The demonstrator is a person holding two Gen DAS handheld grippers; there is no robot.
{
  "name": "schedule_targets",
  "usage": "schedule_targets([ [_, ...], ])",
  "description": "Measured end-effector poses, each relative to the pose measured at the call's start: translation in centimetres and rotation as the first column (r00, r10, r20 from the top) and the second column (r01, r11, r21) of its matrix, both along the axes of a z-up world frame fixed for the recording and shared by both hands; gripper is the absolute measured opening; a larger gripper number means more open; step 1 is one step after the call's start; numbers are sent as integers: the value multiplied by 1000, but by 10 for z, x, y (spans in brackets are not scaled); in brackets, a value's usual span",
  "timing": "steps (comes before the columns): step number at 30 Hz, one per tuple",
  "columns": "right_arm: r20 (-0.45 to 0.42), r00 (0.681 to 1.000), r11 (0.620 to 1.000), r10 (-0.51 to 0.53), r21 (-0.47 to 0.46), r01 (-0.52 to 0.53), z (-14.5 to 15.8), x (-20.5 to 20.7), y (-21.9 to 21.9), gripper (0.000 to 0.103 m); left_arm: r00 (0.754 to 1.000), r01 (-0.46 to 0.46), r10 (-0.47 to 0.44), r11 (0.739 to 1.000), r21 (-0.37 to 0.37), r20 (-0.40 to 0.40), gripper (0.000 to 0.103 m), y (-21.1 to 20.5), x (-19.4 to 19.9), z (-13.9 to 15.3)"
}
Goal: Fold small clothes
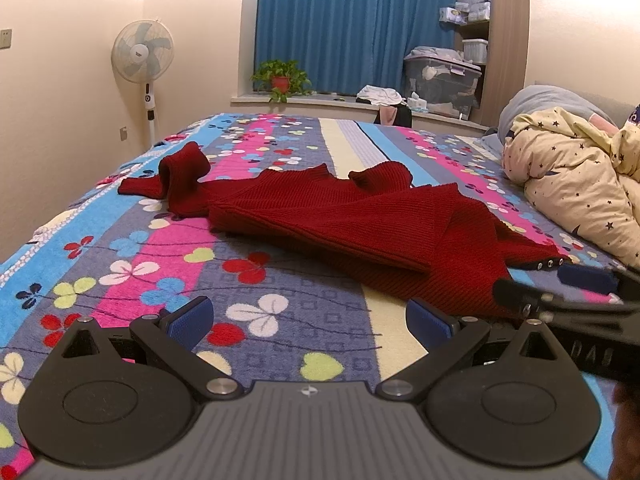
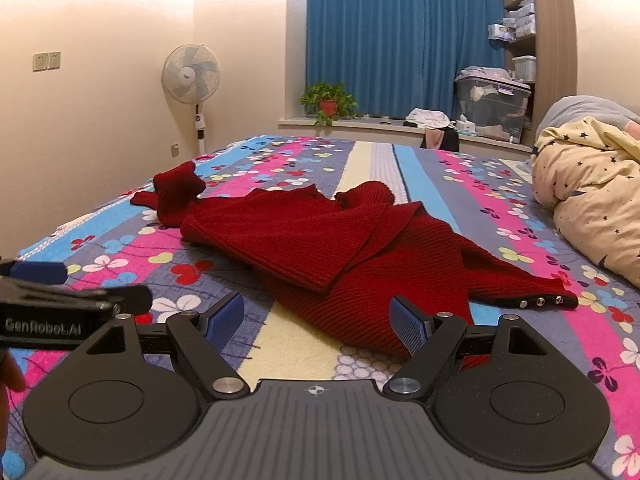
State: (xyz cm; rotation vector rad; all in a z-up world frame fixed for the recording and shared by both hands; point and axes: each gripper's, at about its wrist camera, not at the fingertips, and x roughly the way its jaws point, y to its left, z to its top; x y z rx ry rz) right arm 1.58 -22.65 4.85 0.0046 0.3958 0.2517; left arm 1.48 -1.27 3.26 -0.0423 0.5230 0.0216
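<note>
A red knit sweater point(image 1: 340, 220) lies rumpled and partly folded in the middle of the bed's flowered blanket point(image 1: 160, 248). Both claws hover just before its near edge, left claw point(image 1: 310, 320) and right claw point(image 2: 318, 320) released and empty.

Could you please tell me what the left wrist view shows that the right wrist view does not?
Only the left wrist view shows the open left gripper from behind, over bare bedspread, with the right gripper entering from its right edge, and a single wall plate.

Only the right wrist view shows the open right gripper from behind, the sweater's near edge between its fingers, and a lettered gripper body at its left edge.

Both share the red sweater, the floral bedspread, standing fan and blue curtain.
</note>
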Motion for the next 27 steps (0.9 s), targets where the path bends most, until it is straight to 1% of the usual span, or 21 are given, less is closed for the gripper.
schedule_targets([
  [1, 2, 1000, 1000, -12, 2, 12, 0, 2, -3, 79, 1000, 0, 0, 1000, 4, 0, 102, 1, 0, -1],
  [2, 2, 1000, 1000, -21, 7, 21, 1, 4, -5, 67, 1000, 0, 0, 1000, 4, -1, 102, 1, 0, -1],
  [3, -4, 1000, 999, -27, 17, 27, 2, 7, -8, 59, 1000, 0, 0, 1000, 3, 3, 102, 1, -1, -2],
  [4, -18, 999, 999, -30, 19, 31, 3, 10, -12, 45, 1000, -2, 2, 1000, 8, 7, 102, 2, -1, -2],
  [5, -26, 999, 999, -35, 23, 36, 4, 12, -15, 36, 1000, -3, 3, 1000, 15, 11, 102, 2, -1, -2],
  [7, -44, 997, 998, -56, 6, 56, 6, 15, -20, 30, 1000, 3, -3, 1000, 19, 16, 96, 2, 0, -3],
  [8, -64, 996, 998, -67, -23, 65, 8, 18, -21, 30, 1000, 12, -12, 1000, 15, 16, 81, 3, 0, -3],
  [9, -85, 993, 997, -76, -40, 73, 9, 21, -23, 30, 1000, 28, -28, 1000, 10, 8, 62, 3, 3, -4],
  [10, -105, 991, 996, -87, -31, 84, 11, 24, -27, 30, 999, 39, -39, 999, -1, -6, 55, 3, 6, -5],
  [11, -110, 989, 995, -99, -15, 98, 14, 26, -32, 30, 998, 59, -60, 998, -27, -24, 42, 4, 11, -5],
  [12, -130, 984, 991, -123, -70, 115, 17, 27, -32, 30, 996, 82, -84, 995, -48, -36, 32, 5, 18, -5],
  [14, -150, 976, 987, -156, -53, 150, 21, 32, -40, 31, 993, 104, -107, 992, -70, -41, 31, 2, 32, -5],
  [15, -163, 972, 985, -172, -64, 163, 23, 34, -41, 31, 993, 110, -113, 990, -85, -43, 31, -2, 40, -5],
  [16, -165, 969, 983, -183, -51, 177, 24, 35, -43, 31, 991, 113, -120, 987, -114, -53, 31, -5, 52, -6],
  [17, -159, 968, 981, -194, -29, 192, 24, 36, -48, 31, 990, 112, -123, 983, -144, -65, 34, -7, 64, -8],
  [19, -169, 962, 976, -215, -2, 217, 25, 38, -55, 31, 989, 78, -105, 971, -224, -109, 48, -11, 95, -15],
  [20, -175, 959, 973, -222, 19, 228, 24, 40, -59, 31, 987, 44, -84, 961, -272, -138, 66, -9, 110, -20],
  [21, -180, 957, 970, -228, 45, 239, 22, 42, -64, 31, 985, 1, -57, 947, -320, -166, 77, -9, 127, -24],
  [23, -194, 950, 962, -246, 73, 264, 22, 44, -70, 31, 976, -91, -2, 906, -413, -220, 83, -6, 158, -37],
  [25, -208, 944, 952, -257, 114, 284, 20, 47, -78, 31, 960, -169, 35, 862, -477, -278, 83, -2, 182, -48],
  [27, -215, 939, 942, -267, 145, 302, 17, 50, -85, 31, 949, -227, 62, 816, -532, -310, 82, 0, 202, -57],
])
